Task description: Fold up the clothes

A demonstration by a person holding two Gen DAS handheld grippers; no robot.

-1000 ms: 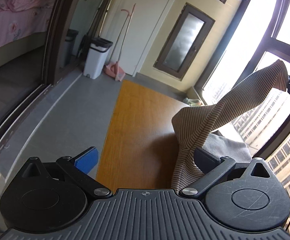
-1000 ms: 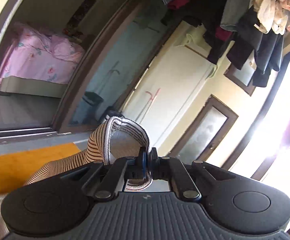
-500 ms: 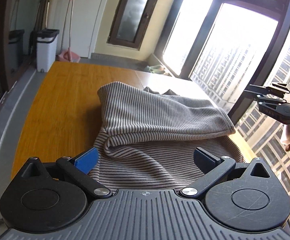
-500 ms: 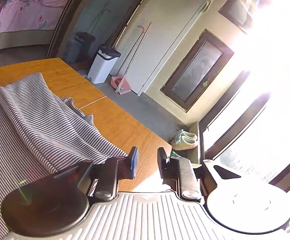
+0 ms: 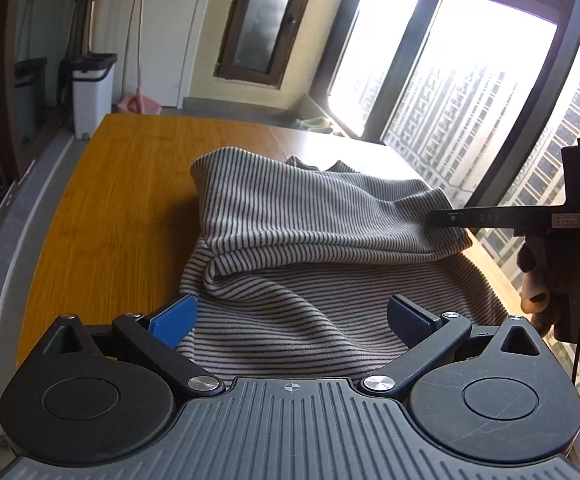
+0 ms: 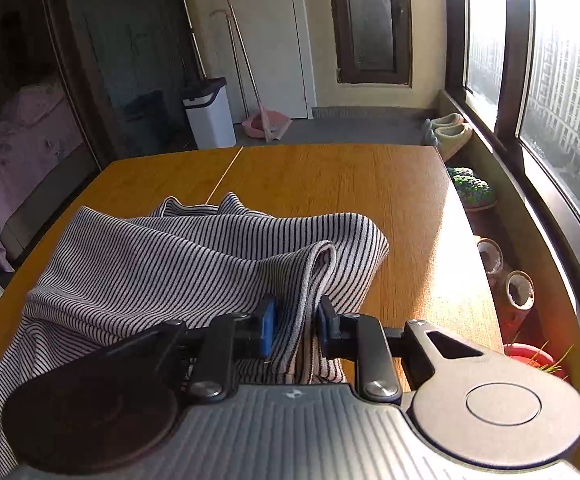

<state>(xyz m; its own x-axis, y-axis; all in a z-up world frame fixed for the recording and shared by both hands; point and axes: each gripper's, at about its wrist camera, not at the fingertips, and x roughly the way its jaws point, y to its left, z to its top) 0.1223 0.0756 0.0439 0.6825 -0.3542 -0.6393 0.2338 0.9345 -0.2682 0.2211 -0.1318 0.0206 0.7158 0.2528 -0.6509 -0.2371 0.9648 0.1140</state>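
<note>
A grey and black striped garment [image 5: 313,236] lies folded over itself on the wooden table [image 5: 122,184]; it also shows in the right wrist view [image 6: 162,256]. My left gripper [image 5: 290,316] is open, its blue pads wide apart over the garment's near edge. My right gripper [image 6: 293,316] is open with a narrow gap, and a fold of the striped cloth runs between its pads. The right gripper also shows in the left wrist view [image 5: 441,218], at the garment's right end.
The table's right edge [image 6: 485,280] runs along a window sill with slippers [image 6: 449,132] and small pots [image 6: 519,292]. A white bin [image 6: 210,116] and a pink dustpan [image 6: 266,124] stand on the floor beyond the table's far end.
The right gripper let the raised cloth go, and the garment dropped folded onto the table. The right gripper has since come down to the garment's right end, a fold between its pads.
</note>
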